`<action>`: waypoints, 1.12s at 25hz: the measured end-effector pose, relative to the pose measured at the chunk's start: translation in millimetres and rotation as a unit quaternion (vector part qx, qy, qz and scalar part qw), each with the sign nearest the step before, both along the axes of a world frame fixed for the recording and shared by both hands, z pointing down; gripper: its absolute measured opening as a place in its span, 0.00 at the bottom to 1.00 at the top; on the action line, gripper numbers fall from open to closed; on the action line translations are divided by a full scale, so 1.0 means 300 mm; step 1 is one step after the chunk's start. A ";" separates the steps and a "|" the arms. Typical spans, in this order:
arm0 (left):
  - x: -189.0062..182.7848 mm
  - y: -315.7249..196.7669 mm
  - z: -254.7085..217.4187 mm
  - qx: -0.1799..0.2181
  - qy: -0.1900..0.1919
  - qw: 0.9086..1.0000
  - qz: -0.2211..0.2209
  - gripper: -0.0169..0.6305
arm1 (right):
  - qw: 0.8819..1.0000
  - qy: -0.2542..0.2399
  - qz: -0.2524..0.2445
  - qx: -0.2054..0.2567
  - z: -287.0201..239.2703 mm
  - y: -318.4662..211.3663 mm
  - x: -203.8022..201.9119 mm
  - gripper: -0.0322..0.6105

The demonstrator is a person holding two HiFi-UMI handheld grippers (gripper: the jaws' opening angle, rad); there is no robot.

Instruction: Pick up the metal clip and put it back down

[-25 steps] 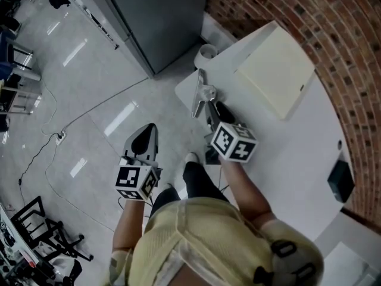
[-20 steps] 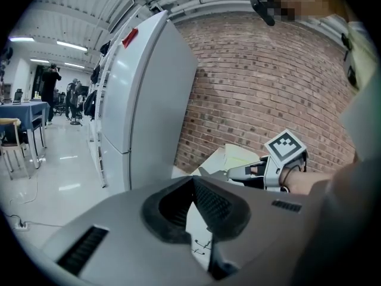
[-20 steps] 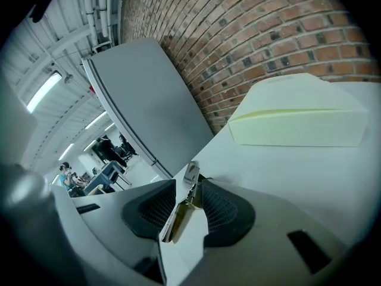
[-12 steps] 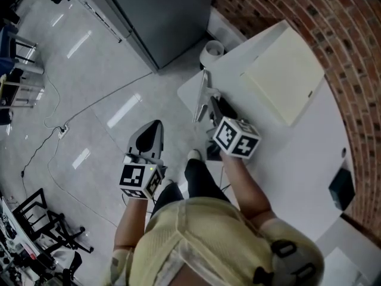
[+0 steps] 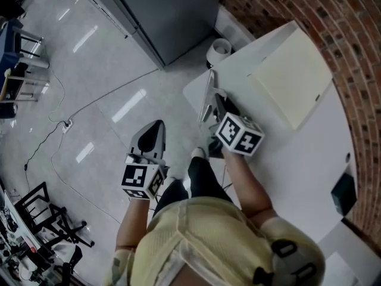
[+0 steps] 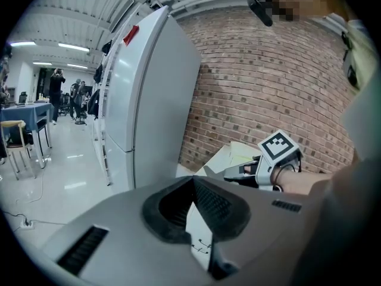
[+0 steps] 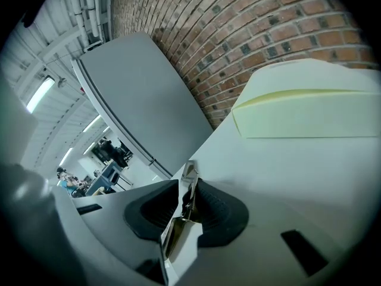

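Note:
The metal clip [image 5: 208, 98] is a long shiny strip that stands on edge at the white table's [image 5: 297, 154] near-left corner. My right gripper [image 5: 216, 104] reaches to it from the table side. In the right gripper view the clip [image 7: 186, 198] sits upright between the two black pads [image 7: 217, 210], which are closing and touch it on both sides. My left gripper [image 5: 151, 137] hangs over the floor to the left, off the table, shut with nothing in it; its own view shows the pads [image 6: 211, 204] meeting at the tip and the right gripper [image 6: 245, 172] beyond.
A flat cream box [image 5: 292, 76] lies on the table beyond the clip, also seen low and wide as the cream box [image 7: 309, 115]. A white paper roll [image 5: 220, 46] stands at the table's far corner. A grey cabinet [image 5: 172, 11] rises behind. A black object [image 5: 344, 192] sits at the right edge.
The head view has drifted a little, so everything sits slightly further right. The right gripper stays at the clip on the table's corner. The left gripper holds its place over the floor.

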State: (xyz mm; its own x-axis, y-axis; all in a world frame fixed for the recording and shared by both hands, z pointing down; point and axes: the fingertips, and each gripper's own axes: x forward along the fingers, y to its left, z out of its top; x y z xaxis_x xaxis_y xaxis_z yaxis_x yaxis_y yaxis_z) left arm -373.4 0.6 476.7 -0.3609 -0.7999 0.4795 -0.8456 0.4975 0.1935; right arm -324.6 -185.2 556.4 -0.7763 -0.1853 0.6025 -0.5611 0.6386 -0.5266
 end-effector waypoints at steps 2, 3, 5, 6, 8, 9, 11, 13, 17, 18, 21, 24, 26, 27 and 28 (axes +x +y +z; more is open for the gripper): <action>0.006 0.008 0.003 -0.003 0.003 1.000 -0.001 0.03 | 1.000 0.000 0.004 0.000 0.001 0.000 0.001 0.17; 0.006 0.012 0.003 -0.003 0.002 1.000 -0.001 0.03 | 1.000 0.000 0.005 0.000 0.002 0.000 0.002 0.16; 0.007 0.020 0.002 -0.006 0.004 1.000 -0.003 0.03 | 1.000 -0.002 0.008 -0.003 0.002 0.002 0.003 0.16; 0.008 0.024 0.000 -0.006 0.004 1.000 -0.004 0.03 | 1.000 -0.004 0.010 -0.006 0.001 0.004 0.004 0.16; 0.005 0.034 -0.009 -0.004 -0.002 1.000 -0.005 0.03 | 1.000 -0.010 0.013 -0.010 -0.009 0.011 0.006 0.15; 0.003 0.039 -0.015 -0.002 -0.007 1.000 -0.005 0.03 | 1.000 -0.013 0.015 -0.011 -0.018 0.014 0.006 0.14; 0.002 0.048 -0.023 0.001 -0.013 1.000 -0.005 0.03 | 1.000 -0.022 0.018 -0.011 -0.033 0.020 0.004 0.12; 0.007 0.056 -0.023 0.001 -0.007 1.000 -0.008 0.03 | 0.999 -0.029 0.020 -0.011 -0.042 0.027 0.002 0.10; 0.008 0.073 -0.025 0.006 -0.009 1.000 -0.015 0.03 | 0.999 -0.032 0.015 -0.011 -0.047 0.045 0.005 0.09; 0.007 0.077 -0.027 0.008 -0.012 1.000 -0.014 0.03 | 0.999 -0.032 0.014 -0.012 -0.049 0.049 0.008 0.08; 0.012 0.100 -0.030 0.013 -0.014 1.000 -0.013 0.03 | 0.999 -0.032 0.013 -0.009 -0.056 0.070 0.025 0.08; 0.011 0.136 -0.033 0.017 -0.013 1.000 -0.014 0.03 | 0.999 -0.034 0.009 -0.002 -0.076 0.109 0.044 0.08; 0.014 0.152 -0.036 0.021 -0.011 1.000 -0.011 0.03 | 0.999 -0.038 0.009 0.002 -0.095 0.129 0.058 0.08; 0.016 0.156 -0.039 0.023 -0.009 1.000 -0.008 0.03 | 0.999 -0.041 0.010 0.004 -0.105 0.137 0.066 0.08; 0.019 0.157 -0.042 0.025 -0.008 1.000 -0.003 0.03 | 0.999 -0.043 0.012 0.008 -0.118 0.143 0.074 0.08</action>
